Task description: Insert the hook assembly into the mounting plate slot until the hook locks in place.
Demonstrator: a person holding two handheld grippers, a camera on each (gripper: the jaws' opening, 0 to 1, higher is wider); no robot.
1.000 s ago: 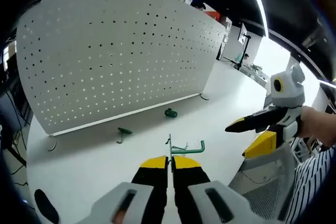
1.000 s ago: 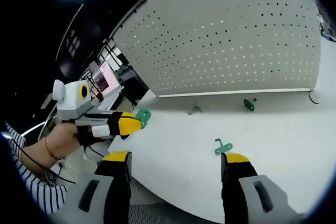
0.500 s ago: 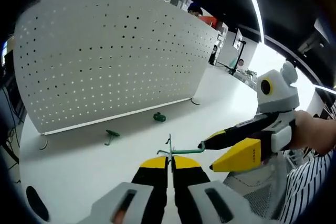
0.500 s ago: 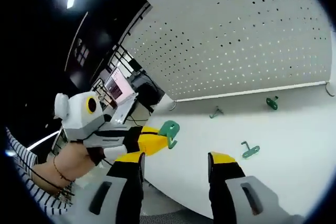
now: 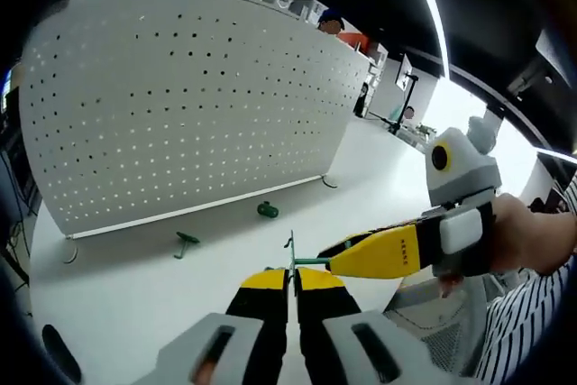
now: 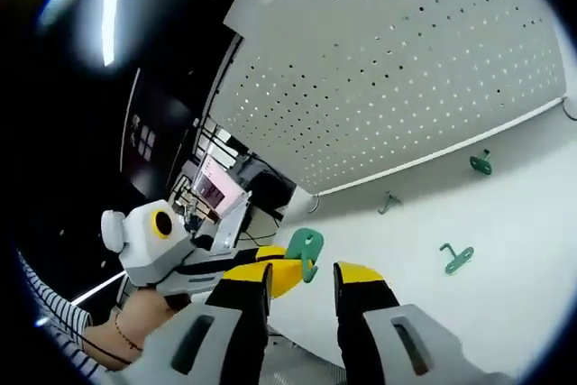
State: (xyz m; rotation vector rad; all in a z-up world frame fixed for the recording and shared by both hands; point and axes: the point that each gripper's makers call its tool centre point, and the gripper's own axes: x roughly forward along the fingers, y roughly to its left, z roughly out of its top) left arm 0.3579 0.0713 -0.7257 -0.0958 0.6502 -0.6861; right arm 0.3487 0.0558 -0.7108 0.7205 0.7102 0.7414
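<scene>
Left gripper (image 5: 293,275) is clamping the green metal hook assembly (image 6: 305,250); right gripper (image 6: 302,272), half-open, is bracketing it. Three green hooks (image 5: 187,242) are lying before the white perforated pegboard (image 5: 180,105).

Lab or workshop, pegboard (image 5: 189,105), monitor (image 6: 216,188), white table (image 5: 117,304)

Four green hooks were counted in the right gripper view: one (image 6: 305,251) held up at the jaws and three lying on the white table (image 6: 505,250), at (image 6: 458,257), (image 6: 389,202) and (image 6: 480,164). One perforated white pegboard (image 6: 397,60) was seen. Two grippers were counted, the left gripper (image 6: 261,279) and the right gripper (image 6: 303,279).
</scene>
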